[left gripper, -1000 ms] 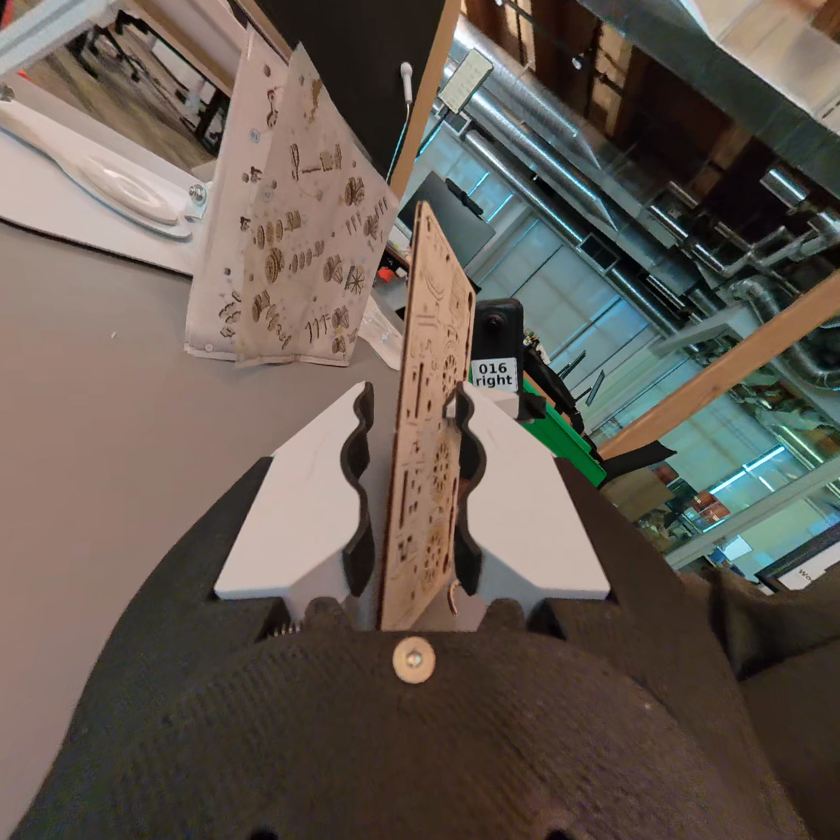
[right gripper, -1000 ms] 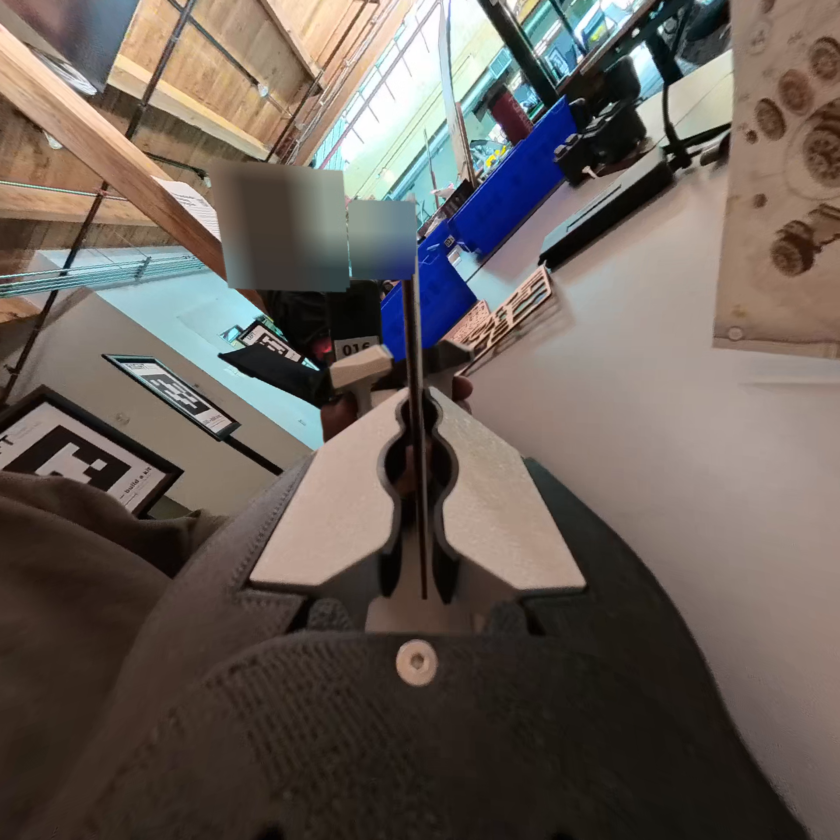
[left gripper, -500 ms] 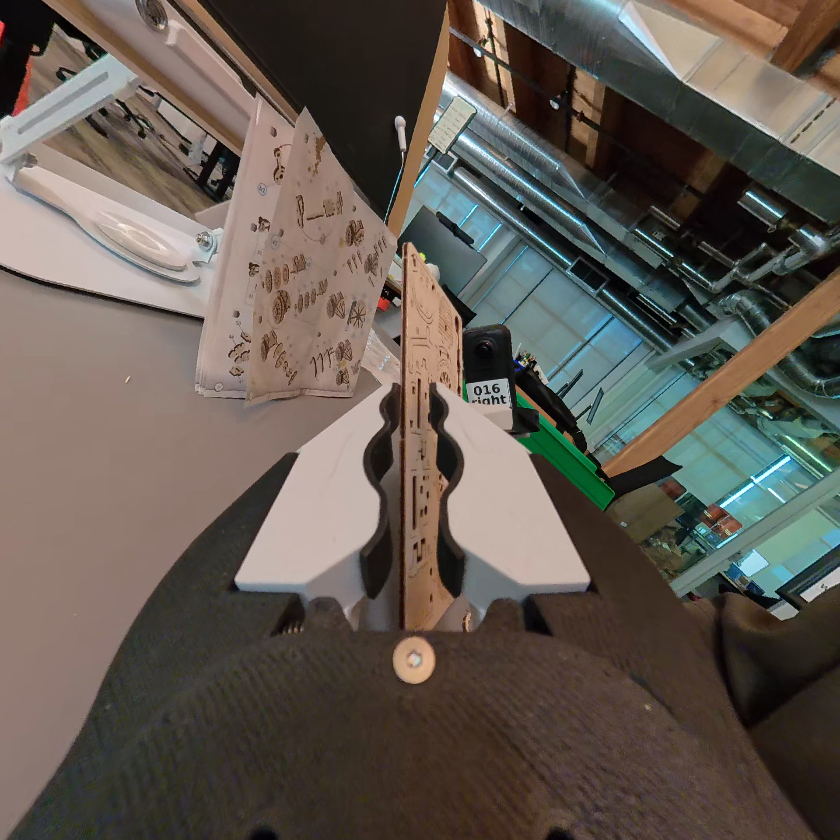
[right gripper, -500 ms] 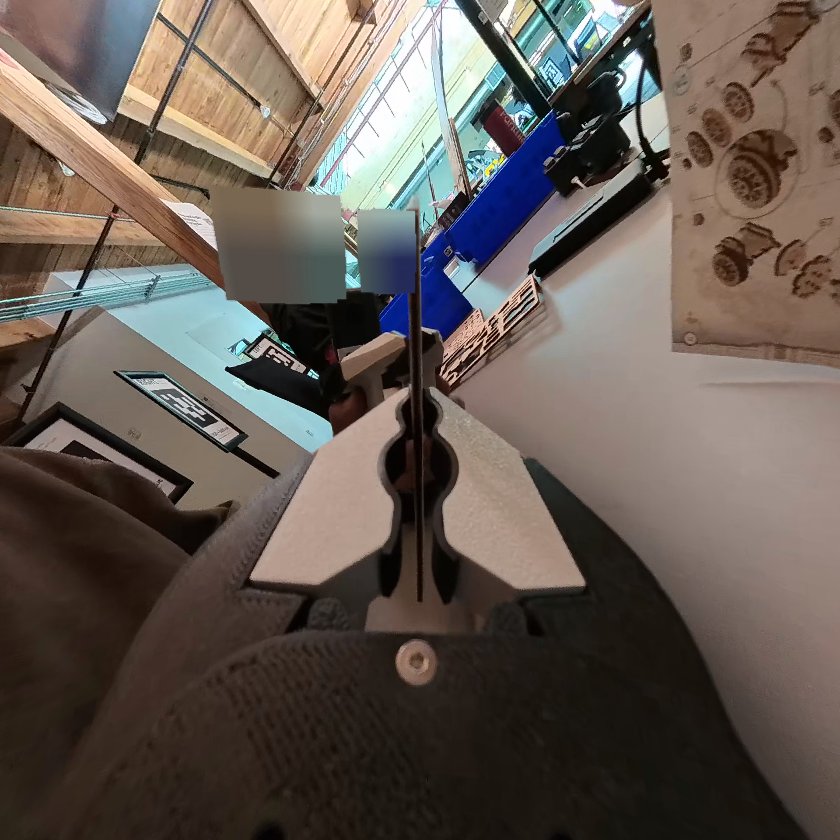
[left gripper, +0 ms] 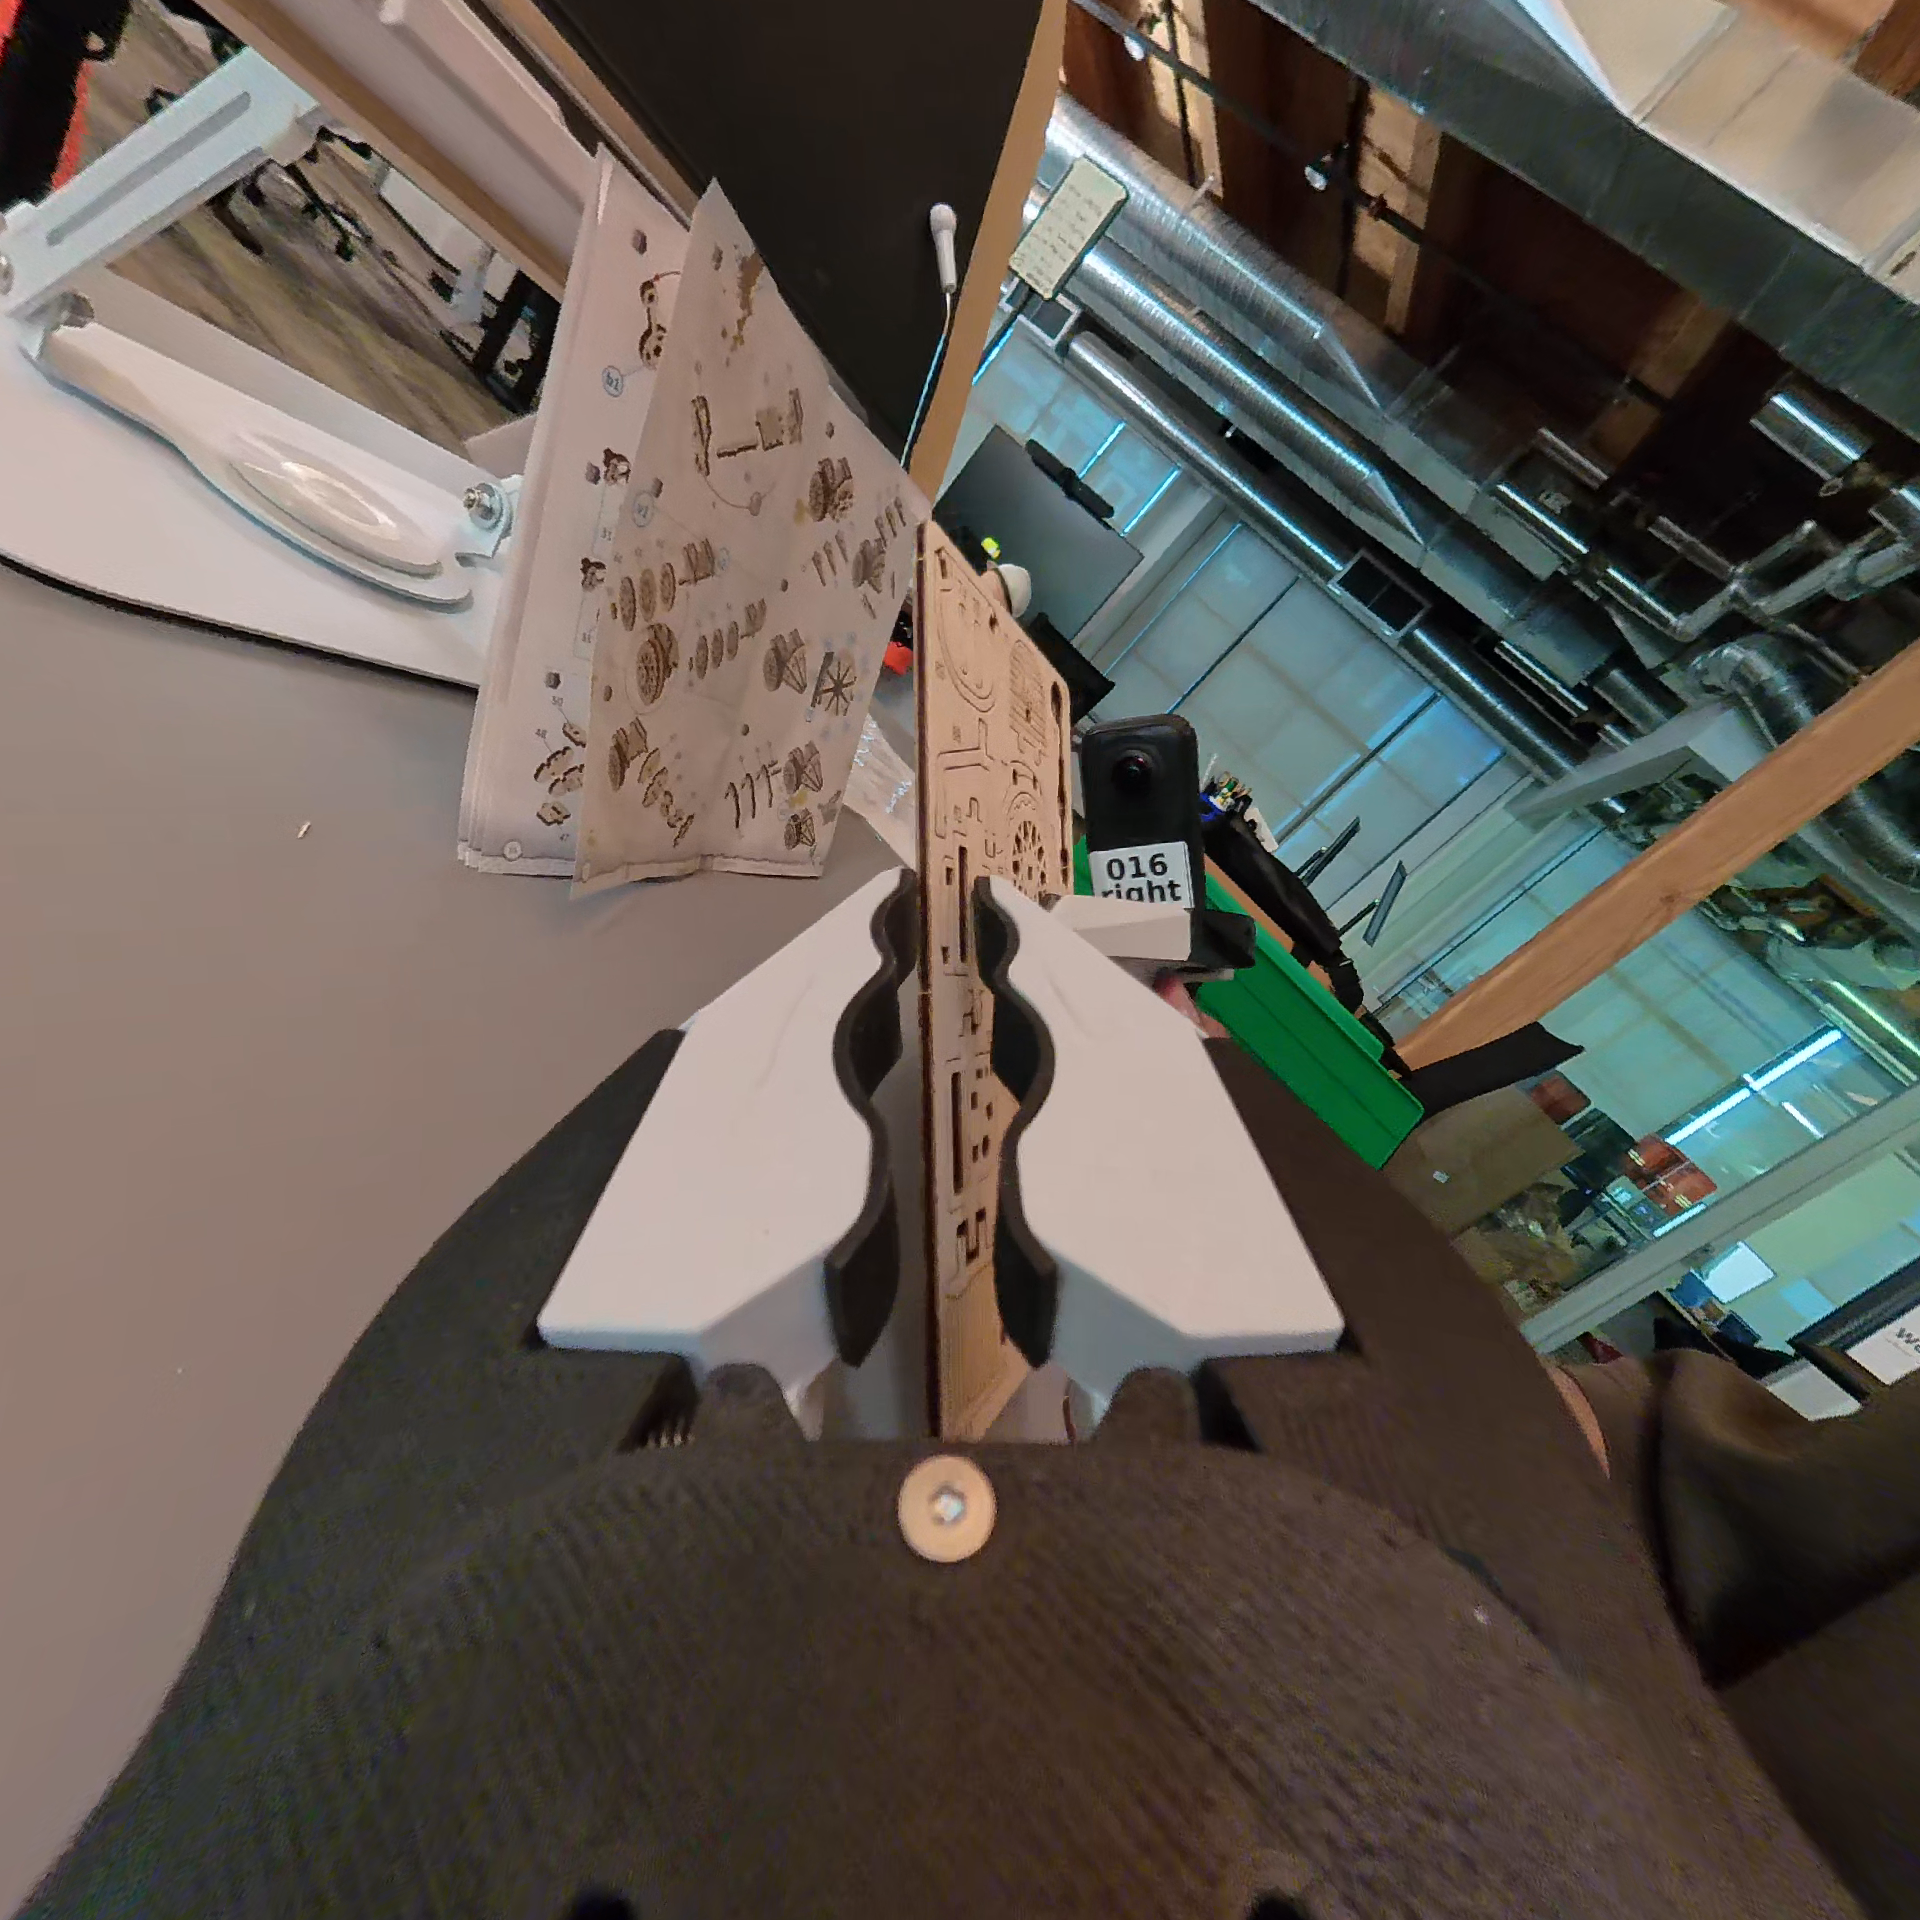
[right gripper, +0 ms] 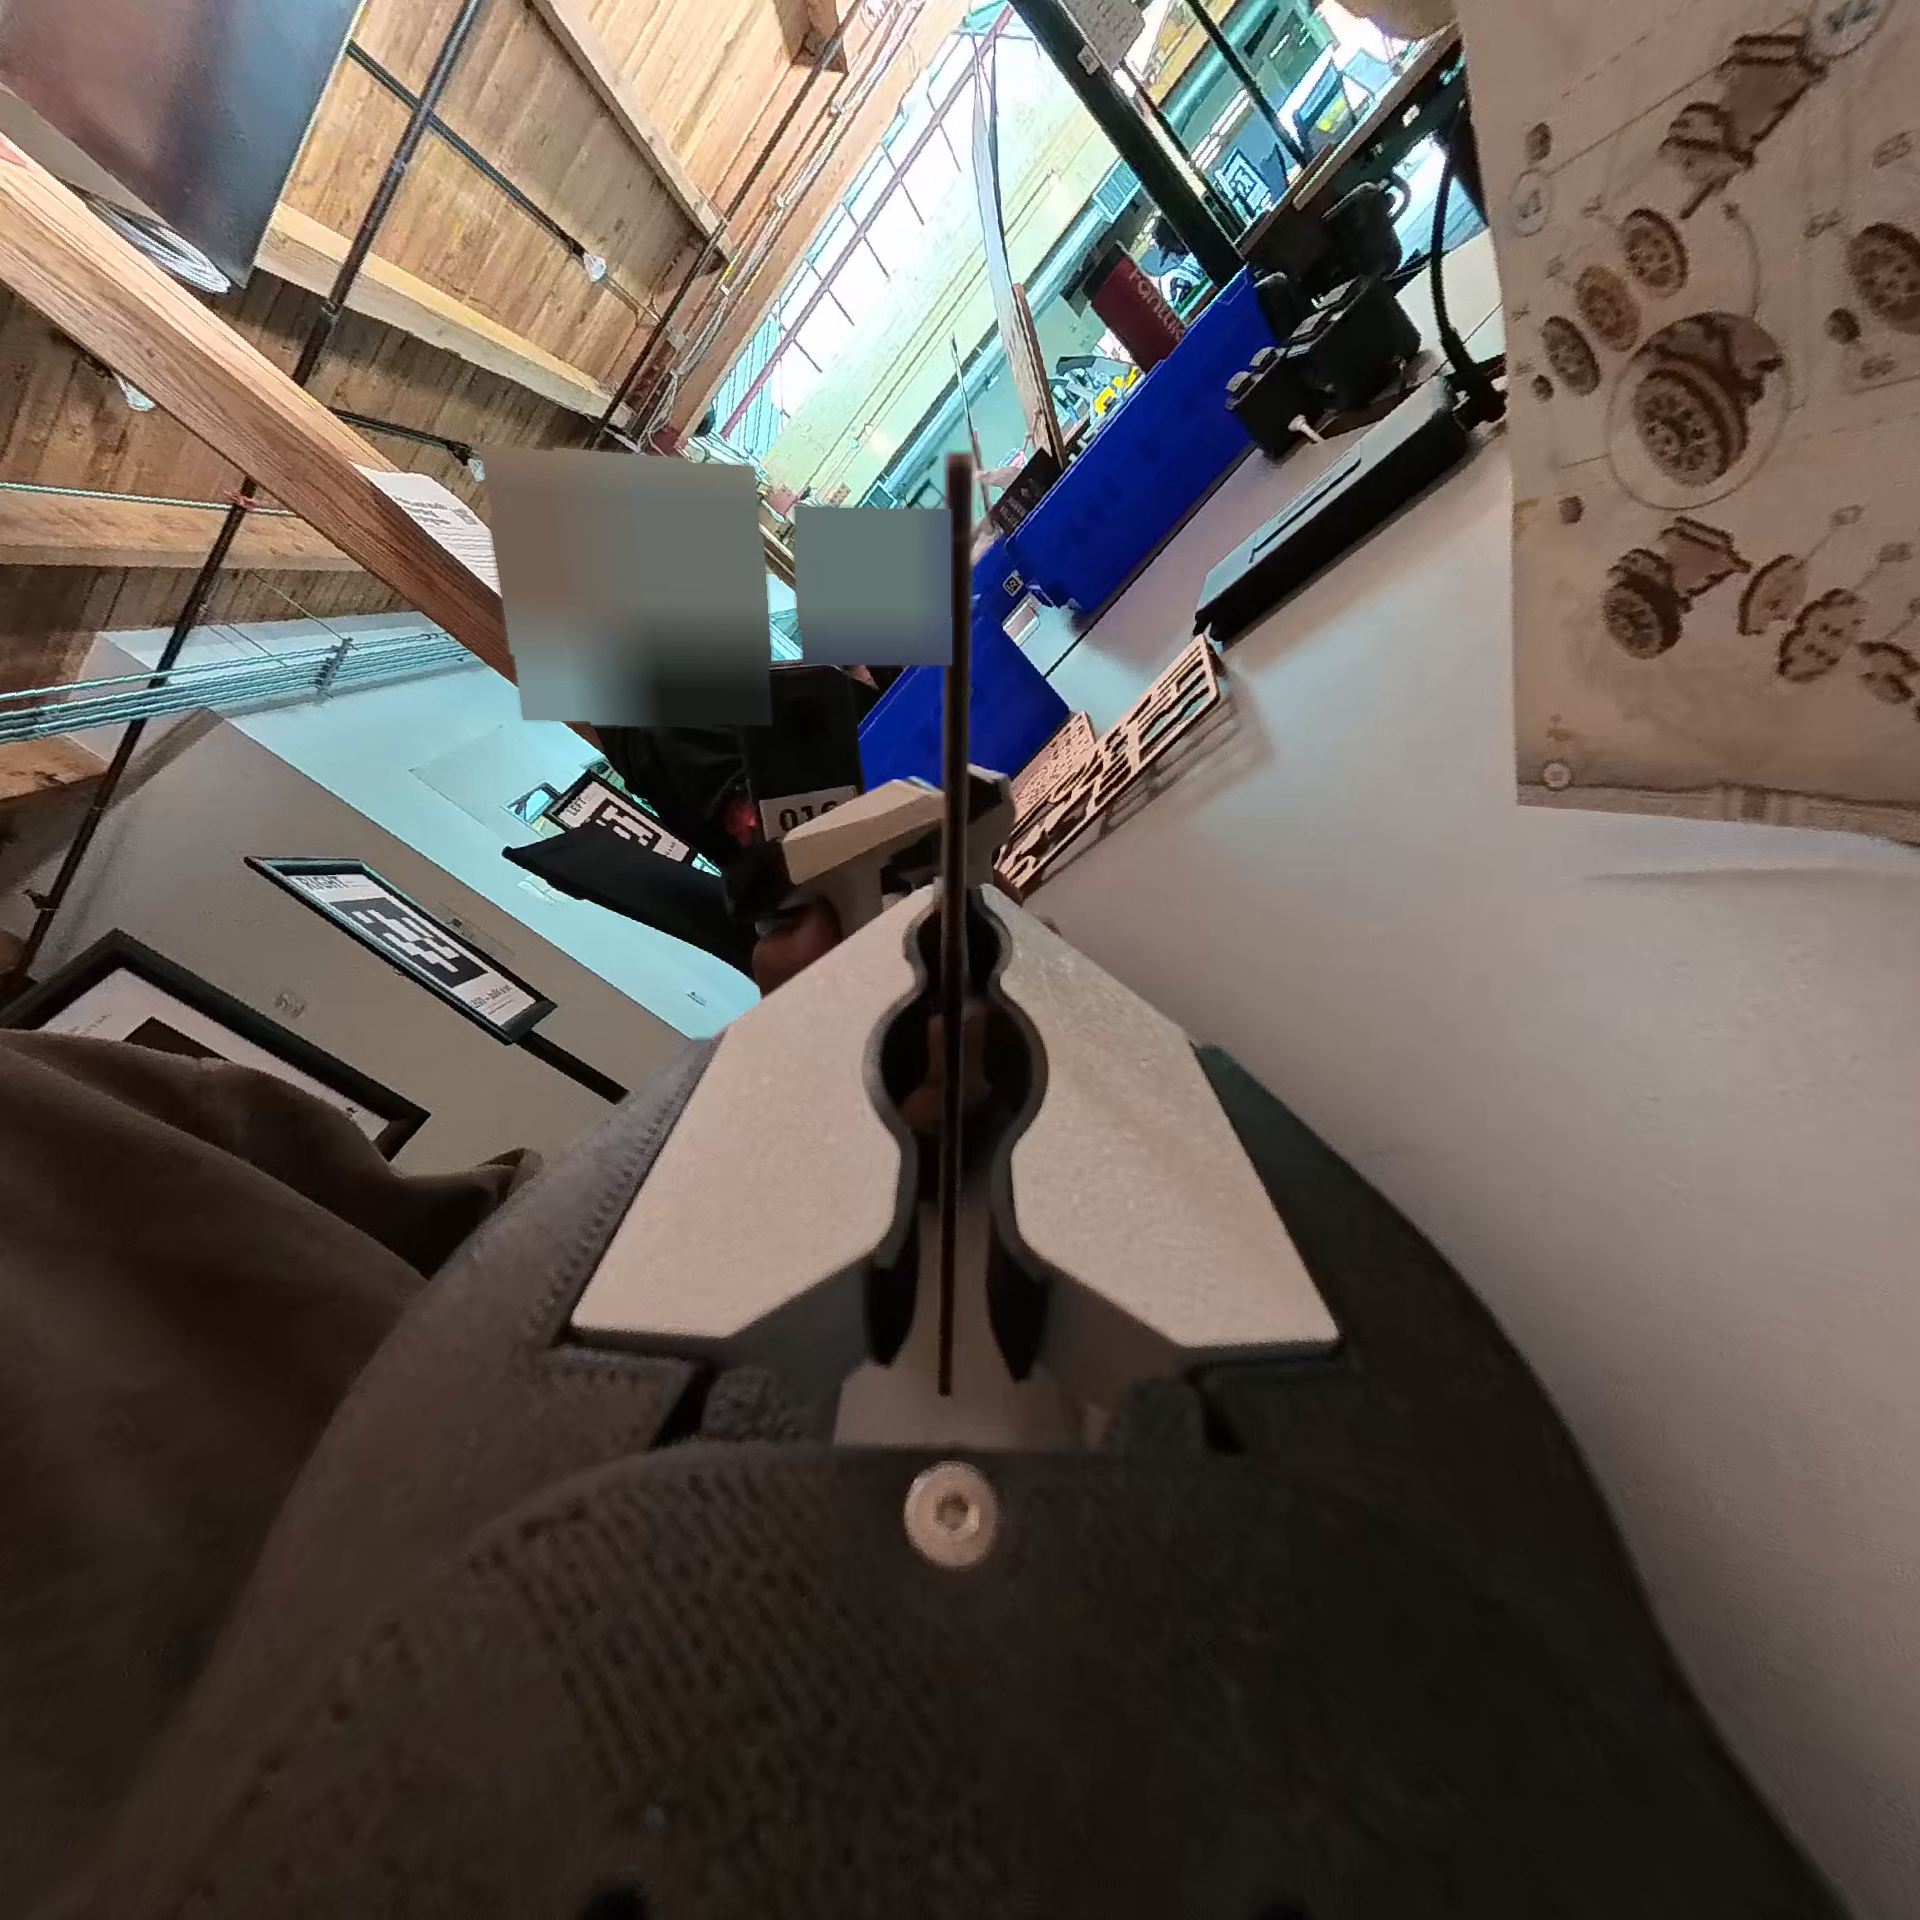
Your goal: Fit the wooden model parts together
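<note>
A thin laser-cut wooden parts sheet (left gripper: 987, 727) stands upright between both grippers, above the grey table (left gripper: 260, 1039). My left gripper (left gripper: 943, 888) is shut on its near edge, and the sheet's engraved face shows to the right of the jaws. My right gripper (right gripper: 956, 904) is shut on the same sheet, seen edge-on as a dark line (right gripper: 958, 623). The right gripper's finger (left gripper: 1138, 925) shows past the sheet in the left wrist view. The left gripper's finger (right gripper: 894, 821) shows behind the sheet in the right wrist view.
An open instruction booklet (left gripper: 717, 665) stands on the table; it also shows in the right wrist view (right gripper: 1714, 416). More cut wooden sheets (right gripper: 1132, 758) lie flat beyond. A white magnifier lamp (left gripper: 312, 488) is at the far left. Blue bins (right gripper: 1122, 499) and a green bin (left gripper: 1299, 1049) are behind.
My left gripper was open around the tilted sheet and has closed on it, so the sheet now stands straight between the jaws. My right gripper kept its hold.
</note>
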A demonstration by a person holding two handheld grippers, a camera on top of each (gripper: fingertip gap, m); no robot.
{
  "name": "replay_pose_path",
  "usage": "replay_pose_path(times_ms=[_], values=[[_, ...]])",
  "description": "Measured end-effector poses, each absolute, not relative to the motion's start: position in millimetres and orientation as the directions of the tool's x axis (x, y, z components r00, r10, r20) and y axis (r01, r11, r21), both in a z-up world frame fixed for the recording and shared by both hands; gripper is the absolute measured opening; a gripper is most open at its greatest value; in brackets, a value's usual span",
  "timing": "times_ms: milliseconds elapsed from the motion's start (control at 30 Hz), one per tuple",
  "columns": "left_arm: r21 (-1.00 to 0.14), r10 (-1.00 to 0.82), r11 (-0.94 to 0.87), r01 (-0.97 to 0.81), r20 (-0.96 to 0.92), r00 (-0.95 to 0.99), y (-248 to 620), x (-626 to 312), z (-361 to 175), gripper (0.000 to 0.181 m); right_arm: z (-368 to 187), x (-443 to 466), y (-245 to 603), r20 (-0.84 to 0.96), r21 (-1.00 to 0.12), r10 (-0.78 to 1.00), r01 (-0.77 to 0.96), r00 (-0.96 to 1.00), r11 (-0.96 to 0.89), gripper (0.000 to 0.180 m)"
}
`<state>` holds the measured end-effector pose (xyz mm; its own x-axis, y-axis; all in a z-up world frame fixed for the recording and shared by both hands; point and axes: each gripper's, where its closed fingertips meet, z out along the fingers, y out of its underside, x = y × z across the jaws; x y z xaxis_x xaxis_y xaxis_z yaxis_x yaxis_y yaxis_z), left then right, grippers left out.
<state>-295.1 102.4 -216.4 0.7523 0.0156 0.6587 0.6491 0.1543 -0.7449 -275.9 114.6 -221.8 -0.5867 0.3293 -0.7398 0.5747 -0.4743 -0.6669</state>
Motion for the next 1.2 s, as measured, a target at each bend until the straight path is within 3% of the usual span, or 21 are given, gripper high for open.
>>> replay_pose_path(times_ms=[33,667,1100,1200], values=[[-0.745,0.018,0.153,0.649,0.659,0.752,102.5,-295.2,-216.7,0.009,-221.9,-276.0,114.7,-0.740,-0.667,0.331,0.574,-0.586,-0.474,0.002],[-0.762,0.156,0.092,0.642,0.647,0.746,103.7,-299.8,-232.3,0.011,-231.9,-280.8,116.2,-0.742,-0.670,0.400,0.583,-0.538,-0.459,0.002],[-0.745,0.015,0.065,0.663,0.666,0.746,102.7,-285.2,-224.8,0.005,-217.4,-278.1,125.3,-0.736,-0.666,0.343,0.535,-0.583,-0.521,0.002],[-0.757,0.000,0.070,0.650,0.652,0.759,102.1,-282.5,-222.0,0.003,-211.7,-273.7,123.0,-0.724,-0.671,0.307,0.531,-0.618,-0.517,0.032]])
